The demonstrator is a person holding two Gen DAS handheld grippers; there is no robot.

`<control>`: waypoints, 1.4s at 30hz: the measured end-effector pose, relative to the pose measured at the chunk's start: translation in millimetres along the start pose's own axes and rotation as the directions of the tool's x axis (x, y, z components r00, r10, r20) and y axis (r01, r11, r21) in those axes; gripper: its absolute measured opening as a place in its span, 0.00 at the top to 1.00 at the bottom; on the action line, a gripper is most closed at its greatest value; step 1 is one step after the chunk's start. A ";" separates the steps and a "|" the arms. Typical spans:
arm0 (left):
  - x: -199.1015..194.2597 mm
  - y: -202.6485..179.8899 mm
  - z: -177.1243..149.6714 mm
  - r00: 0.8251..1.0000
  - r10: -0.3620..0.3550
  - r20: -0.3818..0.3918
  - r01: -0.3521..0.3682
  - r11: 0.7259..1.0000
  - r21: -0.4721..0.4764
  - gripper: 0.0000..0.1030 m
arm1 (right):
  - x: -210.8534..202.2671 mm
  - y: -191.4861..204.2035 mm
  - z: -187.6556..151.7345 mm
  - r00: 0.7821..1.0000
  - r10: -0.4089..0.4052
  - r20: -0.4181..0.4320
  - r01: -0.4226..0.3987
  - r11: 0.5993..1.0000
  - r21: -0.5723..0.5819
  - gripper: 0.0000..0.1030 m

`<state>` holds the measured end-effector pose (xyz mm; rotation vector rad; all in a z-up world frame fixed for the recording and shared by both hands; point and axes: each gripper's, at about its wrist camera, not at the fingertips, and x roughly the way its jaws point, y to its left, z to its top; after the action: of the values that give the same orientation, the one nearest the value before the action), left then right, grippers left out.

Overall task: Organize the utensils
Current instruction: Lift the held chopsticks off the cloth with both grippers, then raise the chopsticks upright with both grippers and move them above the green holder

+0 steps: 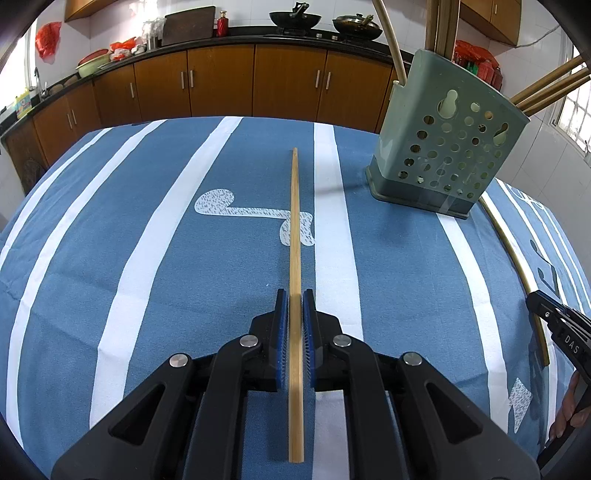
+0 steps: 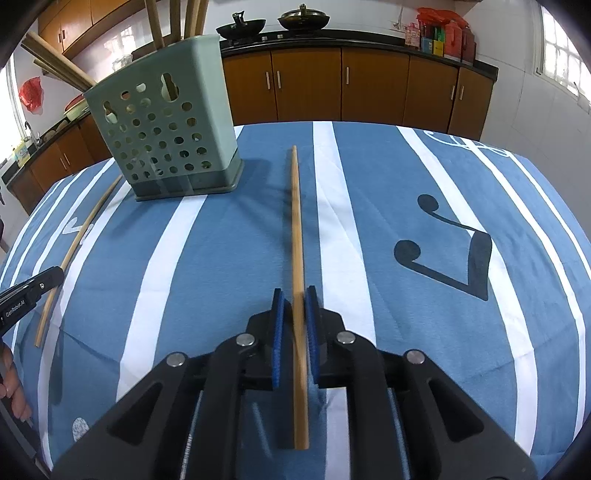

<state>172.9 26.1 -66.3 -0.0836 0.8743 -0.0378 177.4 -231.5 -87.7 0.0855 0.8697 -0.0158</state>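
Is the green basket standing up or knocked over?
Standing up. The green basket sits flat on its base on the tablecloth, chopsticks poking out the top.

A kitchen in daylight: white-tiled walls (image 2: pixel 524 96), brown wooden cabinets (image 1: pixel 221 81) under a dark counter (image 1: pixel 207 43), two woks (image 1: pixel 295 18) on the stove, and a bright window (image 2: pixel 561 48). A blue cloth with white stripes (image 1: pixel 147 229) covers the bench.

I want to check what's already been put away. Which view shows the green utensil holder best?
The right wrist view: the green utensil holder shows two faces and chopsticks sticking out. The left wrist view shows it near the edge, mostly one perforated face.
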 end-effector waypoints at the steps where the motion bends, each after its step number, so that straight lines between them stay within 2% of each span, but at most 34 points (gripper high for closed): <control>1: 0.1 0.3 -0.1 1.000 0.000 0.000 0.000 1.000 0.000 0.90 | -0.2 -0.1 -0.2 1.000 0.000 0.000 0.000 1.000 -0.001 0.87; 12: 0.8 -0.5 -0.2 1.000 -0.001 0.000 0.001 1.000 0.000 0.90 | -0.1 -0.2 -0.2 1.000 0.001 0.000 -0.001 1.000 0.000 0.87; 18: -3.9 -10.3 -7.3 1.000 0.001 -0.001 -0.001 0.999 0.053 0.78 | -5.0 -2.3 -5.5 1.000 0.002 -0.002 -0.002 1.000 0.002 0.87; 21: -5.1 -12.8 -9.4 1.000 0.009 -0.003 -0.009 0.998 0.070 0.78 | -6.0 -5.3 -7.0 1.000 0.013 -0.002 -0.013 1.000 0.011 0.88; 23: -5.4 -12.5 -9.7 1.000 0.007 -0.004 -0.007 0.997 0.074 0.80 | -5.9 -6.6 -7.2 1.000 0.009 -0.002 -0.009 1.000 0.014 0.90; 27: -5.7 -8.1 -8.8 1.000 0.014 -0.006 -0.014 0.997 0.079 0.92 | -7.2 -8.5 -6.9 1.000 0.015 0.001 -0.015 1.000 0.013 0.93; 30: -8.9 -4.0 -8.6 1.000 0.002 -0.014 0.000 0.997 0.079 0.93 | -19.6 -10.4 -5.9 0.999 0.031 0.040 -0.032 0.999 0.019 0.93; 33: -20.2 -0.4 -6.4 1.000 -0.018 0.014 0.017 0.997 0.074 0.93 | -38.1 -14.1 -1.2 0.994 0.049 0.099 -0.052 0.998 0.031 0.93; 42: -68.6 1.1 14.9 0.986 -0.071 0.148 0.062 0.996 0.061 0.93 | -87.2 -21.1 20.2 0.964 0.055 0.261 -0.069 0.997 0.047 0.93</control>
<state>140.3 32.7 -4.4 -0.0624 0.7188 -0.1170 135.5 -255.9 -9.6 0.1589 0.6044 0.0073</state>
